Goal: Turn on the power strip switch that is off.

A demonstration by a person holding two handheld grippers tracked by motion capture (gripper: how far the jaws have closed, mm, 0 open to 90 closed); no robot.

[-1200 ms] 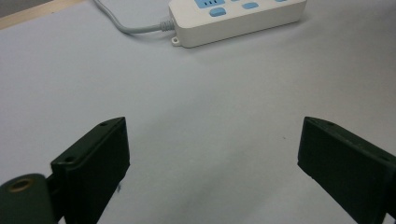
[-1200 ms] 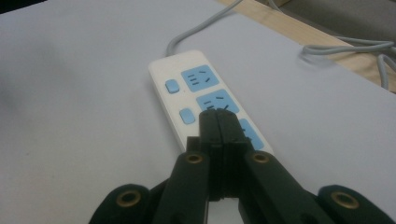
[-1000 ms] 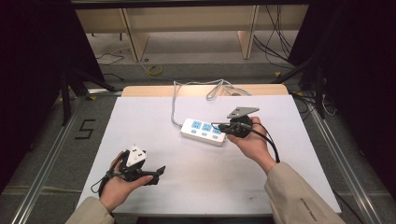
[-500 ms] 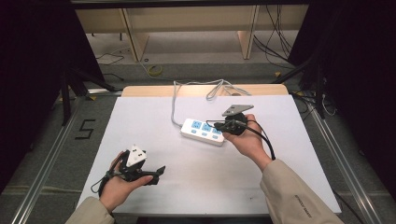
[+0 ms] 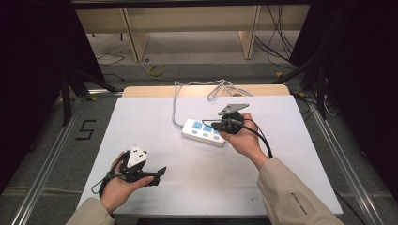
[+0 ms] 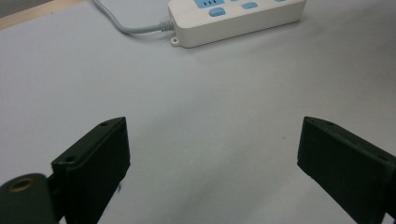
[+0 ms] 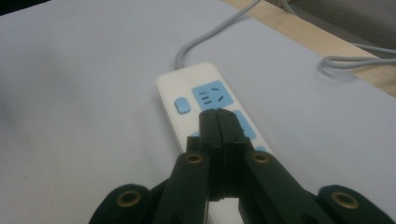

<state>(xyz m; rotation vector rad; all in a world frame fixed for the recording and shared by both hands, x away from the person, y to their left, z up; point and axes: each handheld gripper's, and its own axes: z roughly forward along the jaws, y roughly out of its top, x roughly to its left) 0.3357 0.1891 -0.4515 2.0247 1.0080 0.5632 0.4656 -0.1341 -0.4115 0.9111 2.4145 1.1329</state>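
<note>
Left tool [image 5: 157, 172]: held low at the near left of the worktop, well apart from the work; jaws spread wide with bare surface between them in the left gripper view, nothing gripped. Likely parked as a standby, out of the other hand's way.

Left hand [image 5: 119, 185]: wrapped round the tool body from below, cable trailing off its near side.

Worktop [image 5: 141, 126]: white sheet over a wooden board; wood exposed along the far edge only.

Right tool [image 5: 217, 125]: jaws pressed fully together, nothing between them; tip poised over the power strip, above the blue sockets and beside a blue switch. Closed jaws likely serve as one blunt point for pressing a switch. Contact with the strip not determinable.

Right hand [image 5: 243, 138]: gripping from the near side, covering the strip's right end.

Power strip [image 5: 202, 132]: lying flat near the worktop centre, angled, sockets up; position suits a reach from the right side.

Blue switch [image 7: 182, 105]: small rounded button beside the end socket; on or off state not readable.

Grey cord [image 5: 176, 105]: leaving the strip's left end, running to the far edge, looping on the wood; plug end and outlet hidden.

Strip length: far half covered by the closed jaws in the right gripper view; socket count unclear.
</note>
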